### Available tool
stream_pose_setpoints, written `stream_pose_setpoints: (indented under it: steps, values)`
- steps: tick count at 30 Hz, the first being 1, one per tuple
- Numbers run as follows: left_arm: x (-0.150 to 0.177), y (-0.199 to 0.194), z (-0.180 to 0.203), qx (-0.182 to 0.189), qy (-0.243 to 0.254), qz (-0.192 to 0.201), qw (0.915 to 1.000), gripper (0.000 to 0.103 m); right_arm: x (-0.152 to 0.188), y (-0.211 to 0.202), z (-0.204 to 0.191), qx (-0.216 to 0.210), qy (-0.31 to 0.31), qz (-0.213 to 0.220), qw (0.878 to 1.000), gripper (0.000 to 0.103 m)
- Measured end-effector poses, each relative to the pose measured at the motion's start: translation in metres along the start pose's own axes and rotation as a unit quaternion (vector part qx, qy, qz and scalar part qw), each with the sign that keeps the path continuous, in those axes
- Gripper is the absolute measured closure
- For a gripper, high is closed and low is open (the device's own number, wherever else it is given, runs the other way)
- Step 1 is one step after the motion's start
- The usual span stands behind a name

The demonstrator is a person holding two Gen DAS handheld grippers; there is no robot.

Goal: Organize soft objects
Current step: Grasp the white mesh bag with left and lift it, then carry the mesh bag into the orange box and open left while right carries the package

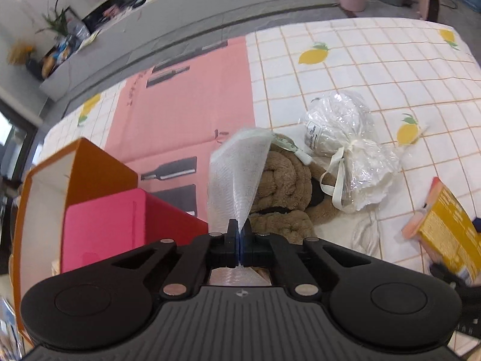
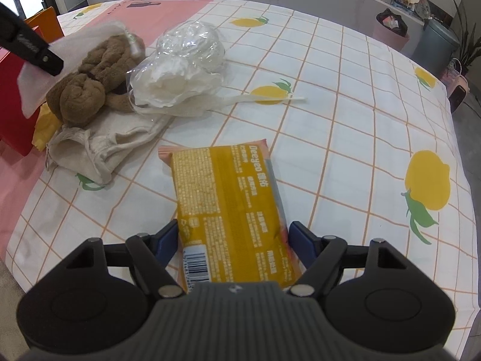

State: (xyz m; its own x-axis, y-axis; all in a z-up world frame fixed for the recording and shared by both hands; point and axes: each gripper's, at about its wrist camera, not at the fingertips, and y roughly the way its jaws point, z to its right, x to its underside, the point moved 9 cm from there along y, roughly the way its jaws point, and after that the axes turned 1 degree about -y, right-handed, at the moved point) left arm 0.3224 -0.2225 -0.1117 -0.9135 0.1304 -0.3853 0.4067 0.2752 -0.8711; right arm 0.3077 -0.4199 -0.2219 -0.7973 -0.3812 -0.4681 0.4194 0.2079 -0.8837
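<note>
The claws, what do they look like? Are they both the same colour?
Nearly the same. The left claw is matte black: a ribbed body with a small round emblem, two big round discs at the sides, angled link bars with silver pins, and a thin blue strip between its fingers. The right claw has the same black parts, and its blue finger pads show clearly. No cables or sleeves are visible.

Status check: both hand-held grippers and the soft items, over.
Left hand-held gripper shut on white gauze cloth. Right hand-held gripper clamps yellow wipes pack. Brown plush beside red box.
</note>
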Motion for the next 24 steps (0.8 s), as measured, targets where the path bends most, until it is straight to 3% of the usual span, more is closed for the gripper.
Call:
stream_pose_setpoints:
  steps: [4,9,15,24]
  values:
    - [0.002,-0.015,-0.011,0.000,0.021,0.020,0.9996,0.103,-0.001,0.000,-0.001,0.004,0.006,-0.001,1.000,0.031]
    - [0.006,-0.038,-0.023,0.025,0.037,0.047,0.9979,0.102,-0.003,-0.001,-0.003,0.021,0.023,-0.013,0.999,0.037]
    - [0.008,-0.066,-0.048,0.064,0.016,0.070,0.9953,0.102,-0.004,-0.006,-0.014,0.060,0.031,-0.020,0.998,0.052]
    - [0.004,-0.095,-0.090,0.113,0.016,0.124,0.9857,0.102,-0.008,-0.014,-0.045,0.093,0.020,-0.030,0.995,0.057]
